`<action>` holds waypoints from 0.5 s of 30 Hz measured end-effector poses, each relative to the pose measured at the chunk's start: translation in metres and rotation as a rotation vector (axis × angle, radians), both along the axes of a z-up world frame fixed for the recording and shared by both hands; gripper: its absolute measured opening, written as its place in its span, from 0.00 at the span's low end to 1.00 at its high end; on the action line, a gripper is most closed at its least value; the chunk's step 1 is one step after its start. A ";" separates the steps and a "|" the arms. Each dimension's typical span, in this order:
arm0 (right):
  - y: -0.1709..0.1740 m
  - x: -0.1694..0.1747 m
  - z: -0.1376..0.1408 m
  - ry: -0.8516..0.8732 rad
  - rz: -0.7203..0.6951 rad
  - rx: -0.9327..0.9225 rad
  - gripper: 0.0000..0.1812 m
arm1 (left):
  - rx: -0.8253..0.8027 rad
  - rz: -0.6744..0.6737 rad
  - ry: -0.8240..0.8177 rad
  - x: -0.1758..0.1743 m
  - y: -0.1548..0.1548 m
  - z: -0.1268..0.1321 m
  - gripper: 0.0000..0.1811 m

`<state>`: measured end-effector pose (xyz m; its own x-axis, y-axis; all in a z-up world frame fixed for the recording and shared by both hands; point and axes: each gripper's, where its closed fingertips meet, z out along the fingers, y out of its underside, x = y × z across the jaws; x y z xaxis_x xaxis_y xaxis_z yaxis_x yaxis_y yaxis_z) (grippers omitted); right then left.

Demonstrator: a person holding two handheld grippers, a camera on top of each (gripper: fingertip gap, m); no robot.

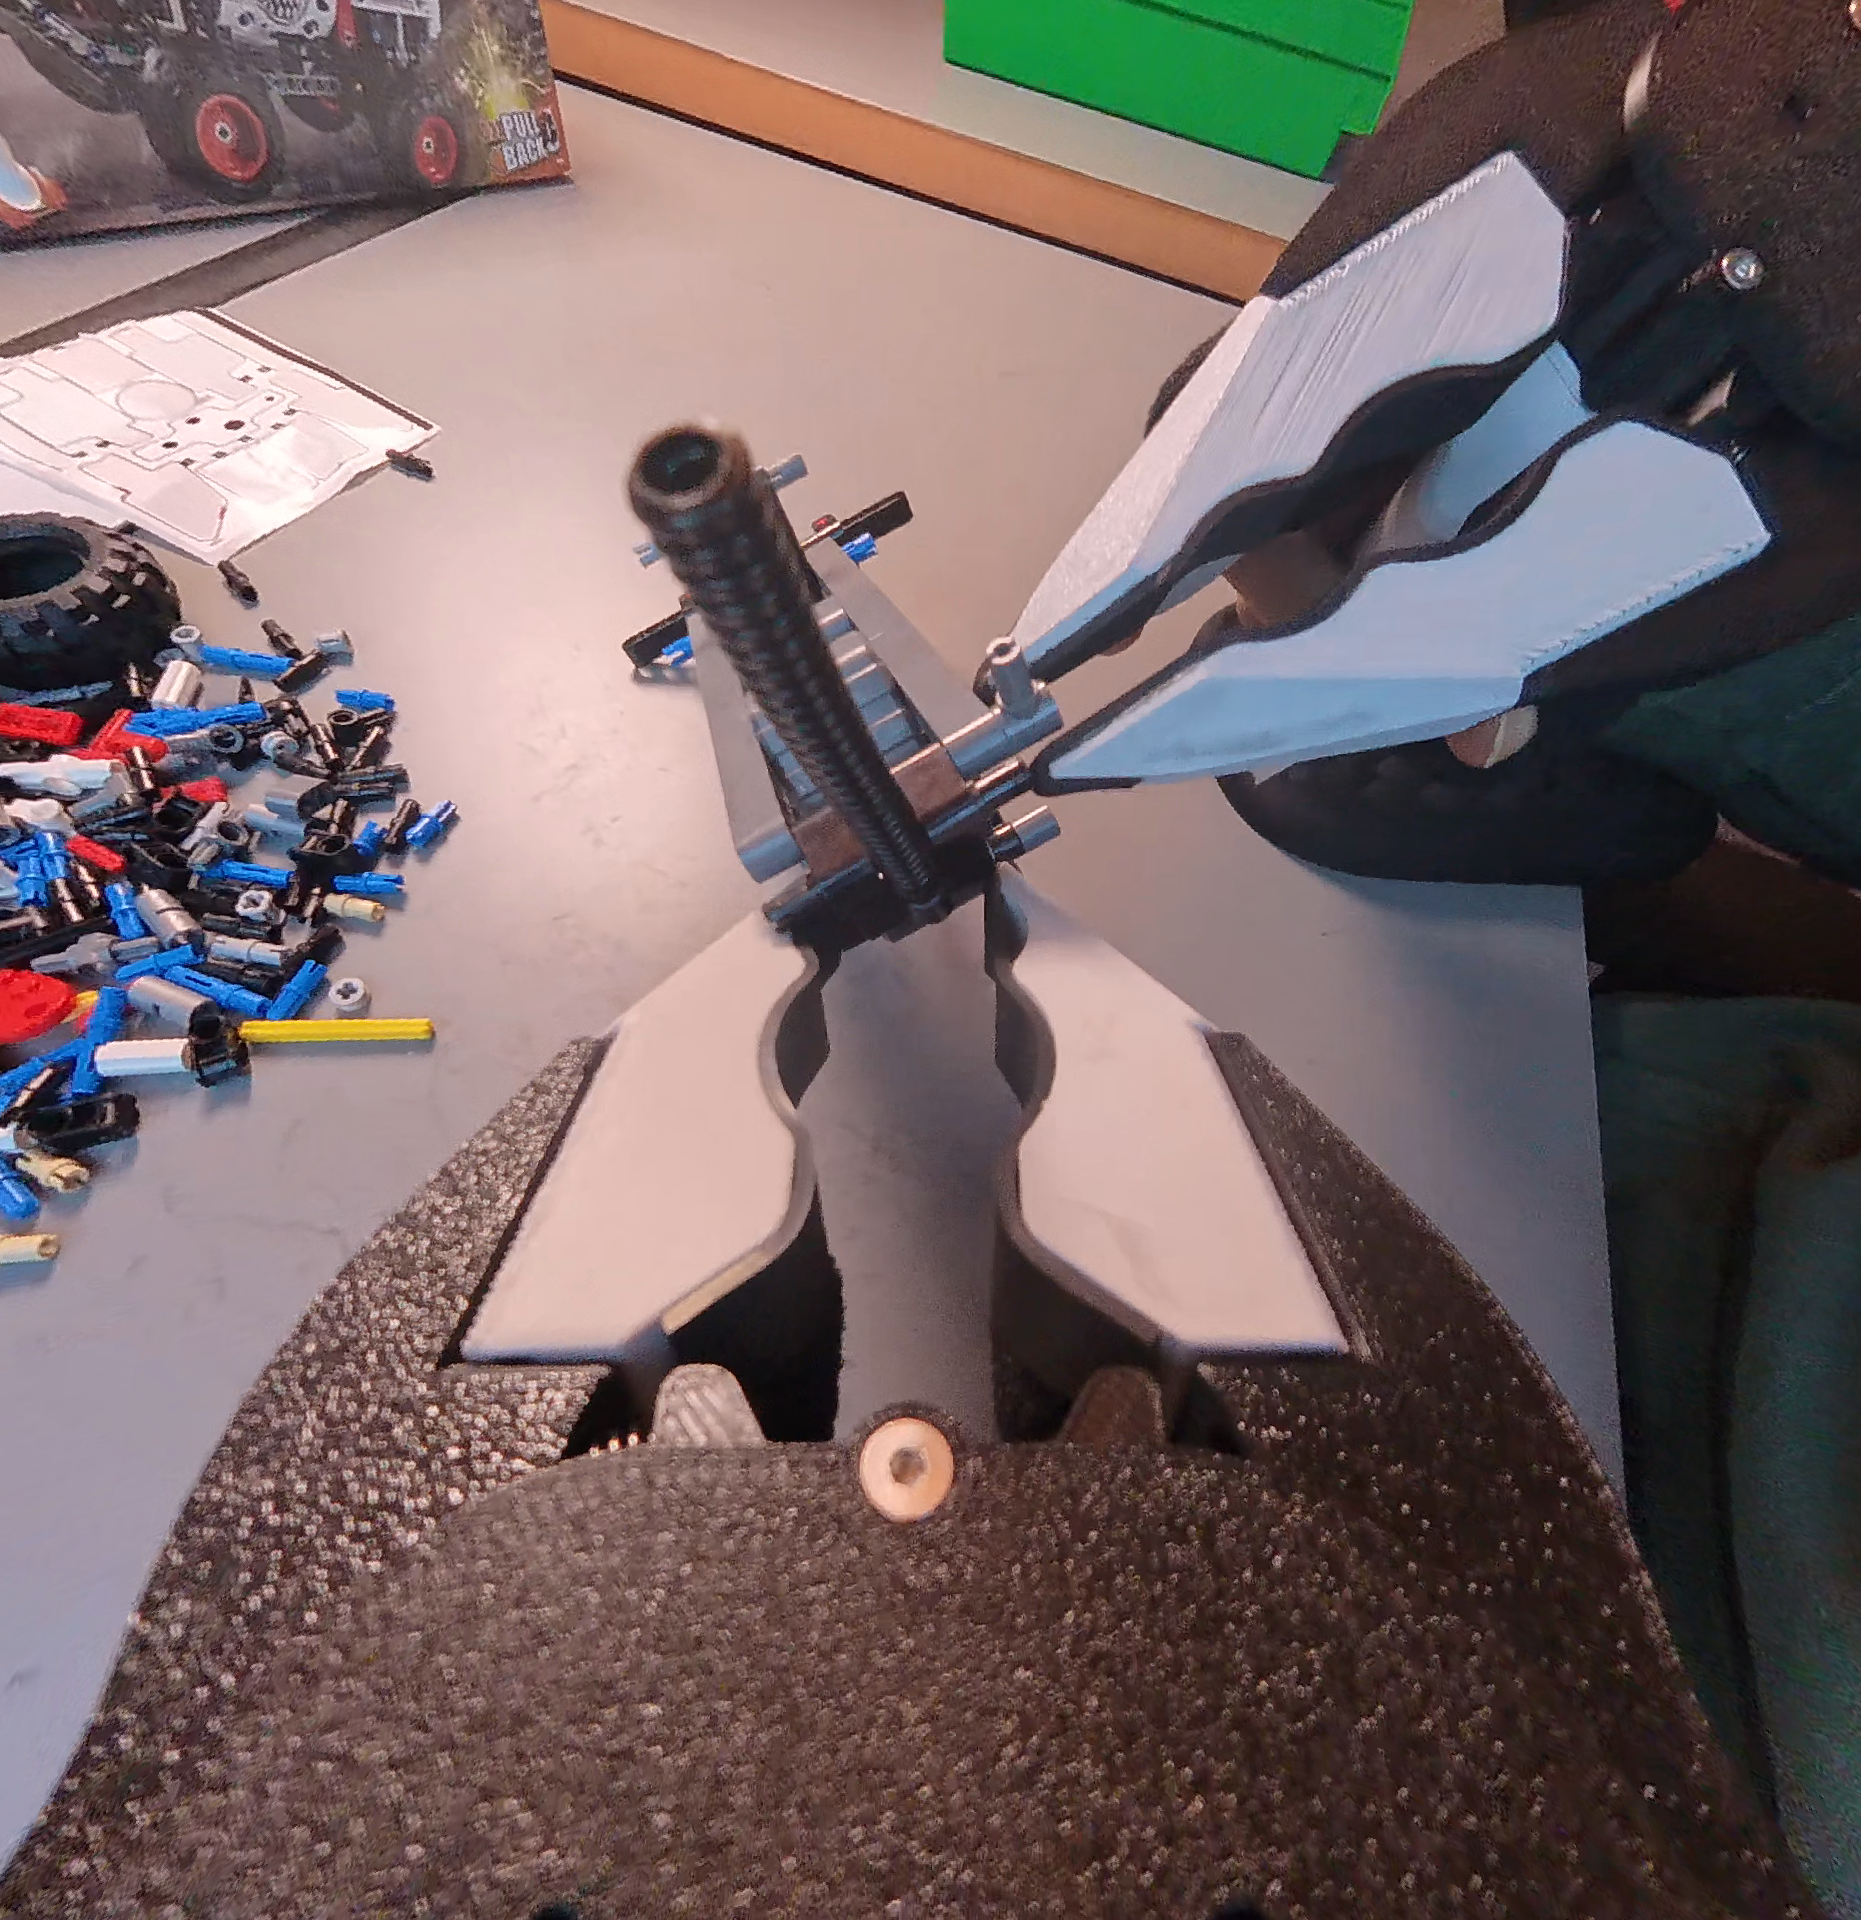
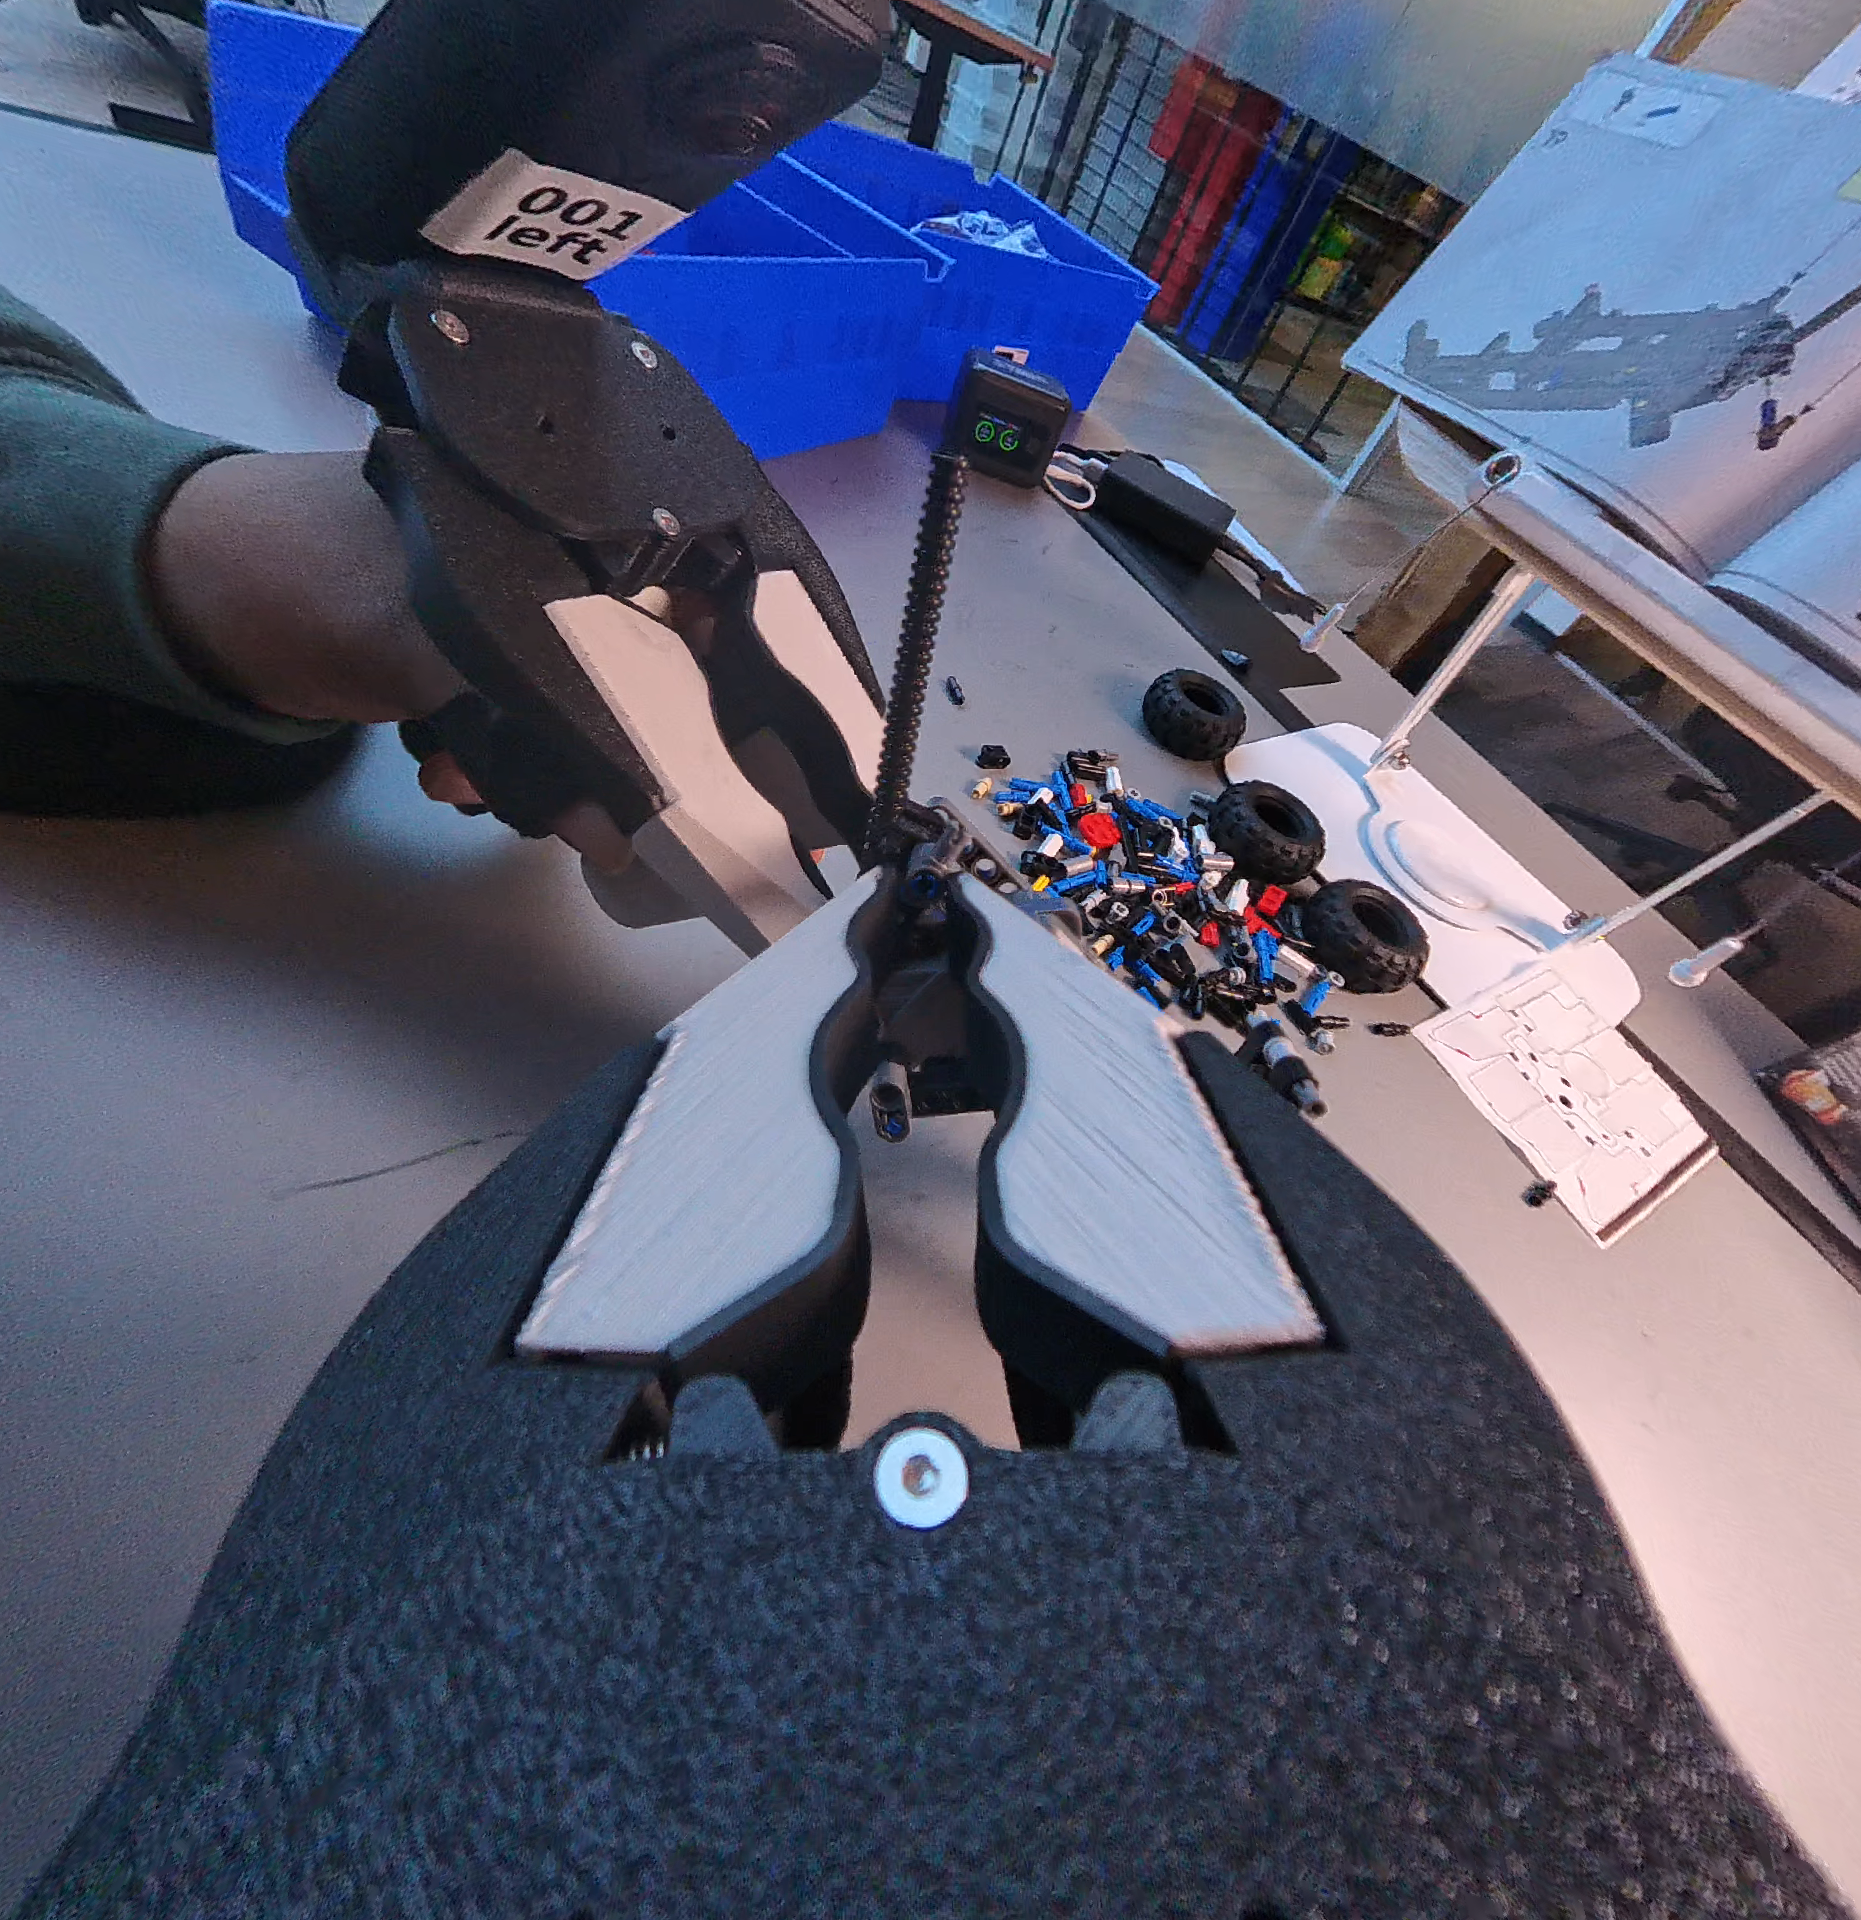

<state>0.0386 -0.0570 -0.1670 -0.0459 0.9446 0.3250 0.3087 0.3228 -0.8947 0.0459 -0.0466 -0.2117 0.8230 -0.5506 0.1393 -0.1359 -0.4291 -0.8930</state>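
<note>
A small toy-brick assembly (image 1: 853, 727) of grey and black beams carries a long black ribbed hose (image 1: 760, 634) that sticks up. My left gripper (image 1: 895, 914) is shut on the assembly's black lower end and holds it above the grey table (image 1: 593, 312). My right gripper (image 1: 1035, 717) comes in from the right and is shut on a grey pin connector (image 1: 1009, 717) on the assembly's side. In the right wrist view, my right gripper (image 2: 921, 894) has the assembly (image 2: 926, 997) between its fingers. The left gripper (image 2: 822, 862) meets it from the left, and the hose (image 2: 915, 644) rises behind.
A pile of small blue, black, red and grey parts (image 1: 157, 852) lies at left beside a black tyre (image 1: 53, 603), a white sheet (image 1: 178, 426) and the toy's box (image 1: 261, 104). Blue bins (image 2: 853, 301), more tyres (image 2: 1269, 831) and a booklet stand (image 2: 1632, 312) are farther off.
</note>
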 end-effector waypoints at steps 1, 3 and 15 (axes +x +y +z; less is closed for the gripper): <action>0.000 -0.001 0.001 0.005 -0.008 -0.002 0.05 | -0.004 0.011 -0.010 0.000 0.000 0.001 0.15; 0.000 -0.003 0.002 0.019 -0.024 -0.005 0.06 | -0.008 0.033 -0.021 -0.002 0.001 0.002 0.15; -0.003 -0.003 0.005 0.061 0.038 -0.076 0.03 | 0.039 0.049 0.036 -0.008 -0.004 0.004 0.15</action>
